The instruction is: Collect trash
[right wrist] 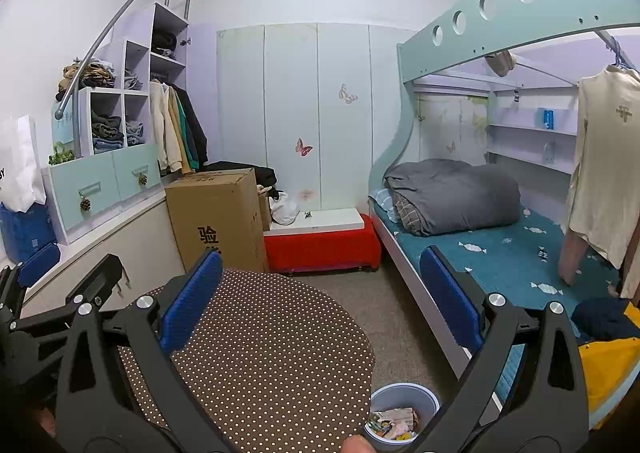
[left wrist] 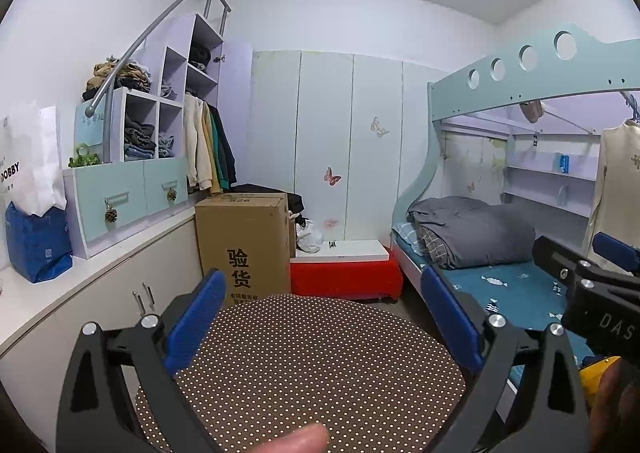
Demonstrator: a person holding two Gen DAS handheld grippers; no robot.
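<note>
Grippers idle: left gripper [left wrist: 320, 313] and right gripper [right wrist: 320, 301] agape, empty, above dotted table [right wrist: 260, 333]. Bin [right wrist: 404, 397] holds scraps. Likely search step; next move needs trash located.

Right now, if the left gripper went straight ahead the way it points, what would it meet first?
The left gripper is open and empty. Straight ahead, it would probably pass over the dotted table and meet the cardboard box first; depth is unclear.
</note>
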